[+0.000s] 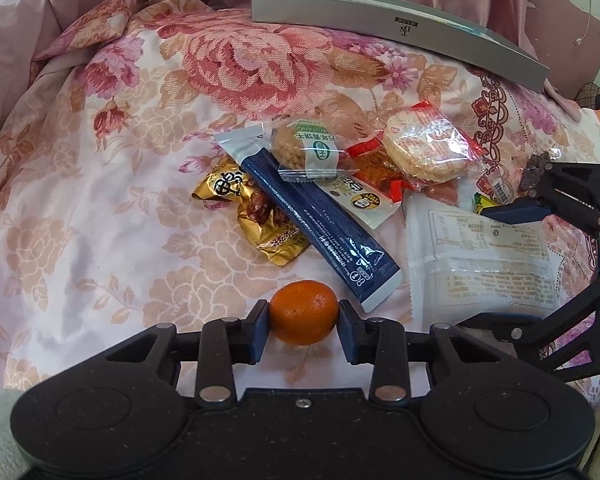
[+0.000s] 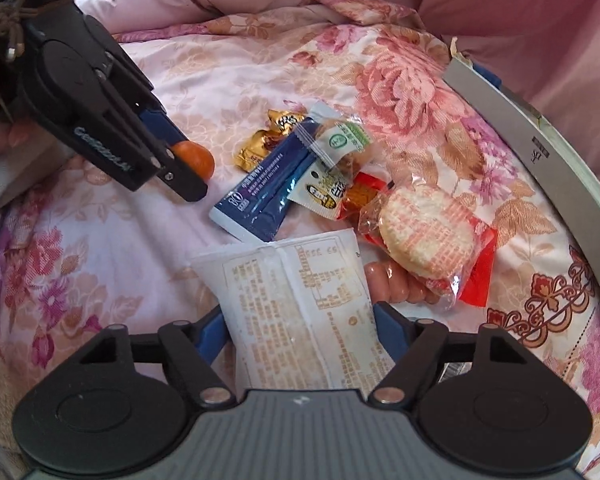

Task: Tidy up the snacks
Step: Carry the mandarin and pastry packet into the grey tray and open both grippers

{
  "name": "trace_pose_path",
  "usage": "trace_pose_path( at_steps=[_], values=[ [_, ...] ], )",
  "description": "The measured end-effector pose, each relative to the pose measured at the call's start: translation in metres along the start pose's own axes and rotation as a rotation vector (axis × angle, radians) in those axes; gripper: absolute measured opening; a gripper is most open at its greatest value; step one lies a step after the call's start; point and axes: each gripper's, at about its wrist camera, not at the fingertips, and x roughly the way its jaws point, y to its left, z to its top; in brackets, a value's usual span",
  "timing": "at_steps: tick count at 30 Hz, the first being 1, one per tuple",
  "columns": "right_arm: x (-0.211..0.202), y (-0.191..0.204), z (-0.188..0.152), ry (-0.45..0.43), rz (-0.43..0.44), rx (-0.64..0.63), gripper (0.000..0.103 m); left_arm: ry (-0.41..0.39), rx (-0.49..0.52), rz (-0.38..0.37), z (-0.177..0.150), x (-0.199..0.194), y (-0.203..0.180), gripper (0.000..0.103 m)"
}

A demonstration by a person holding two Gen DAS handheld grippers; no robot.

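Two grips forming: left gripper (image 1: 303, 314) clamps the tangerine (image 1: 303, 312) at lower centre; right gripper (image 2: 300, 330), apart, should close squarely across the white packet (image 2: 296, 304).

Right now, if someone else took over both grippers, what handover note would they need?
Left gripper: shut on the small orange, which sits low over the floral bedspread.
Right gripper: jaws straddle the white packet; contact unclear, so treat it as not gripped.
Pile on the bedspread: blue stick pack, gold wrapper, green-label biscuit, rice cracker.
Grey box lies beyond the pile.
Done: nothing visibly sorted yet.
Left: place the orange, secure the white packet, then clear the pile.
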Motion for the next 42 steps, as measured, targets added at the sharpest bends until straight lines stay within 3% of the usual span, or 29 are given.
trace_pose_path(
  at_steps=[6, 11, 16, 22, 27, 31, 35, 39, 42],
  values=[
    [0.003, 0.006, 0.006, 0.001, -0.040, 0.019, 0.071, -0.056, 0.024, -0.020, 0.001, -0.006, -0.005, 0.038],
    [-0.003, 0.023, 0.005, -0.022, -0.150, 0.003, 0.067, -0.101, 0.031, -0.021, 0.002, -0.011, -0.007, 0.038],
    [-0.017, 0.046, 0.003, -0.083, -0.265, -0.018, 0.067, -0.164, 0.043, -0.002, 0.011, -0.020, -0.008, 0.038],
    [-0.044, 0.050, 0.007, -0.223, -0.423, -0.019, 0.067, -0.262, 0.018, -0.001, 0.047, -0.027, -0.013, 0.038],
    [-0.051, 0.015, 0.015, -0.303, -0.639, 0.078, 0.068, -0.333, 0.002, 0.008, 0.102, -0.019, -0.027, 0.038],
    [-0.049, -0.035, 0.023, -0.361, -0.794, 0.175, 0.068, -0.361, -0.006, 0.015, 0.151, -0.006, -0.044, 0.038],
    [-0.040, -0.083, 0.034, -0.403, -0.946, 0.193, 0.068, -0.390, -0.029, 0.034, 0.197, 0.011, -0.056, 0.038],
    [-0.029, -0.121, 0.035, -0.437, -1.027, 0.180, 0.069, -0.422, -0.063, 0.035, 0.240, 0.029, -0.068, 0.038],
    [-0.015, -0.148, 0.033, -0.418, -1.019, 0.194, 0.069, -0.421, -0.099, 0.019, 0.262, 0.045, -0.076, 0.038]
  ],
)
